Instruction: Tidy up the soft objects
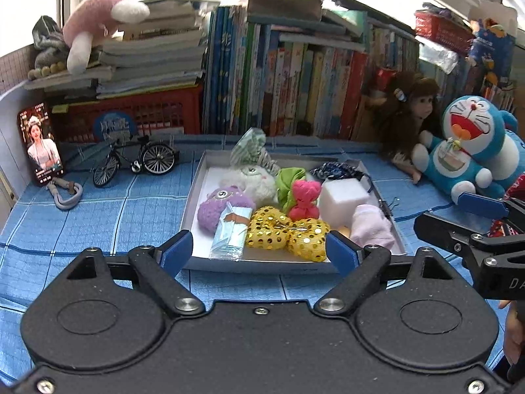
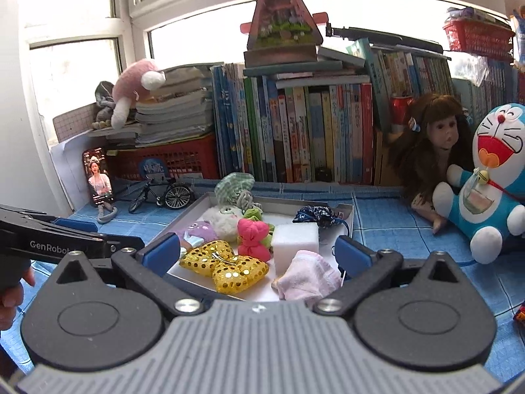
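Observation:
A white tray [image 1: 197,197] [image 2: 183,220] on the blue checked cloth holds several soft things: a gold sequin bow [image 1: 285,234] [image 2: 226,267], a pink knotted toy [image 1: 305,198] [image 2: 254,238], a white foam cube [image 1: 344,200] [image 2: 297,244], a pale pink sock [image 1: 372,229] [image 2: 306,279], a purple plush [image 1: 223,207], a white plush [image 1: 252,180] and a blue tissue pack [image 1: 229,236]. My left gripper [image 1: 259,252] is open and empty at the tray's near edge. My right gripper [image 2: 257,252] is open and empty over the tray's near end.
A Doraemon plush [image 1: 472,151] [image 2: 489,184] and a doll [image 1: 413,111] [image 2: 436,144] sit at the right. A model bicycle [image 1: 134,161], a phone [image 1: 41,142] and a carabiner [image 1: 65,192] lie left. Books and a red basket [image 1: 131,115] line the back.

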Available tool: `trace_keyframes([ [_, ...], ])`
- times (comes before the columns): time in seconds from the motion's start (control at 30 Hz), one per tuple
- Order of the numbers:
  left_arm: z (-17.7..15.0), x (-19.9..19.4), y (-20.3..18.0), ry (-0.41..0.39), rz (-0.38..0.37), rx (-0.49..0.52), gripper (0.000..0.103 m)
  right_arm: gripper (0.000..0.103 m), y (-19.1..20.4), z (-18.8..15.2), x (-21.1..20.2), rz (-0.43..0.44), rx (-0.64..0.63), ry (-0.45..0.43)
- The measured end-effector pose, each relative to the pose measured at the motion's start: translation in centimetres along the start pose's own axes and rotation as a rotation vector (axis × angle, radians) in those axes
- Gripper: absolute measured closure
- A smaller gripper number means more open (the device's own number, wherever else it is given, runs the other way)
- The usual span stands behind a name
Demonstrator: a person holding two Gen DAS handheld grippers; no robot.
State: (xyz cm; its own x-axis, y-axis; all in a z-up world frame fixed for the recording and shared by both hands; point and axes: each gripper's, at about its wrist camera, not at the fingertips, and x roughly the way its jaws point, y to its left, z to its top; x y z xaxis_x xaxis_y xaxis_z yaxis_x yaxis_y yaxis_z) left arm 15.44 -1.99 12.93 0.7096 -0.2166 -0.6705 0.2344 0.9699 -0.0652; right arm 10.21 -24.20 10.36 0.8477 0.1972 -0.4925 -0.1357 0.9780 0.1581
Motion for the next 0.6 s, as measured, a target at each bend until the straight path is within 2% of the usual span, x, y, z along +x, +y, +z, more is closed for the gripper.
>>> trace_keyframes([
  [0.6, -4.3, -4.6, -1.4, -0.102, -0.038, 0.047, 0.013, 0.000, 0.7, -2.1, -4.1, -0.012, -0.010, -0.079],
])
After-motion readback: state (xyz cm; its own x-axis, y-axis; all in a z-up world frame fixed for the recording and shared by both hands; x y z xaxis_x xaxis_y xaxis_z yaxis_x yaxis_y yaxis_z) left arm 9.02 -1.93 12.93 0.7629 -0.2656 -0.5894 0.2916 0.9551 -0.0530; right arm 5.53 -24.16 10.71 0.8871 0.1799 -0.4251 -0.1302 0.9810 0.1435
